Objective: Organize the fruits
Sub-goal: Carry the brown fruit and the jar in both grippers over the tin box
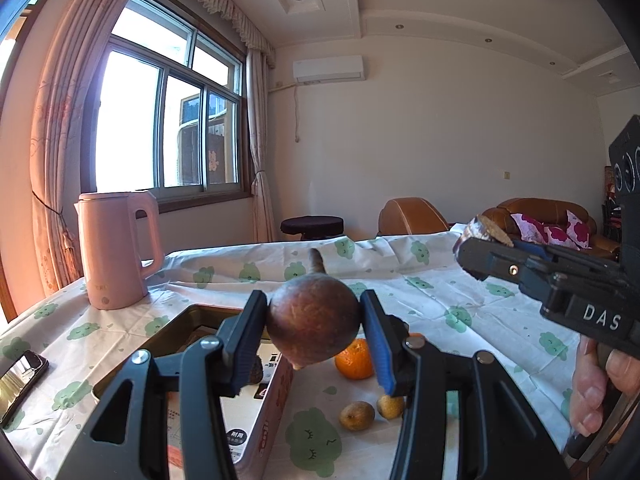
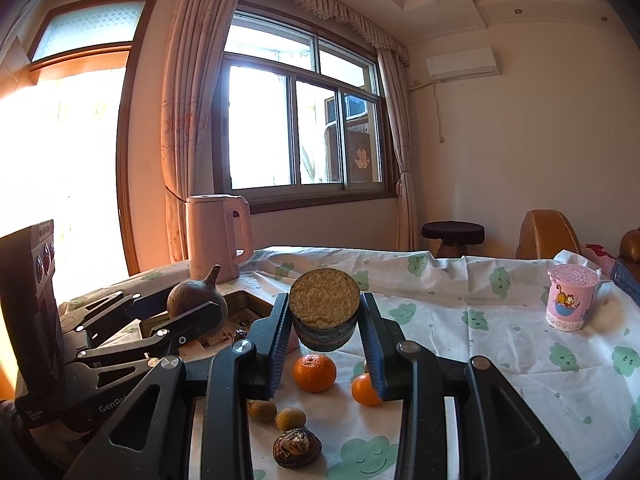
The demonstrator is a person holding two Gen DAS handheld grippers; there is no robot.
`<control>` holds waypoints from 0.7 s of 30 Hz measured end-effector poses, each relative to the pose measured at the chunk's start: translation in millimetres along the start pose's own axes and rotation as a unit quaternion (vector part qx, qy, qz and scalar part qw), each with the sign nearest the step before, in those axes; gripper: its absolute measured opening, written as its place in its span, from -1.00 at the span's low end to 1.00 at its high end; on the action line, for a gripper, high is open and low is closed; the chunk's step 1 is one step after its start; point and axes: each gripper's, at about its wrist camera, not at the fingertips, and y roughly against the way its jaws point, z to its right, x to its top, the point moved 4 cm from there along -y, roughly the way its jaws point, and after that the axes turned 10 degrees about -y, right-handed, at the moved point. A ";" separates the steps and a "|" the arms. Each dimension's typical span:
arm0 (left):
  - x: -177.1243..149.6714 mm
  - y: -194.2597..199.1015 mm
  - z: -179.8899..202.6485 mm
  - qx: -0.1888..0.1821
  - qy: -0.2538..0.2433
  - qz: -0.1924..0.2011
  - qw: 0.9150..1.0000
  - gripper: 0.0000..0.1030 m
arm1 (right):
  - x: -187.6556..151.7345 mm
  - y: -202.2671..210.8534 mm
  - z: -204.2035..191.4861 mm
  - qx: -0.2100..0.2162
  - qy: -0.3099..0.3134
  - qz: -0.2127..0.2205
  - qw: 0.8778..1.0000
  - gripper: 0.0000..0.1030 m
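In the left wrist view my left gripper [image 1: 314, 314] is shut on a round brown fruit [image 1: 312, 332] with a pointed stem, held above the table. From the right wrist view that same brown fruit [image 2: 196, 300] hangs over an open metal tin [image 2: 244, 304], still in the left gripper [image 2: 188, 312]. My right gripper [image 2: 324, 314] is shut on a cut fruit piece [image 2: 325, 300] with a dark rind and a grainy yellow face. On the cloth below lie two oranges [image 2: 315, 372] [image 2: 365, 390], two small tan fruits [image 2: 262, 410] [image 2: 291, 419] and a wrinkled brown fruit [image 2: 297, 448].
A pink kettle [image 1: 116, 248] stands at the table's back left behind the tin [image 1: 180, 328]. A phone [image 1: 20, 380] lies at the left edge. A pink lidded cup [image 2: 570, 298] stands at the right. A hand [image 1: 592, 392] grips the right gripper's handle.
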 end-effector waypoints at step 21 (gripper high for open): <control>-19.3 -11.9 -65.8 0.047 0.039 -0.042 0.997 -0.04 | 14.4 -62.3 -37.1 0.042 -0.004 -0.048 0.998 -0.31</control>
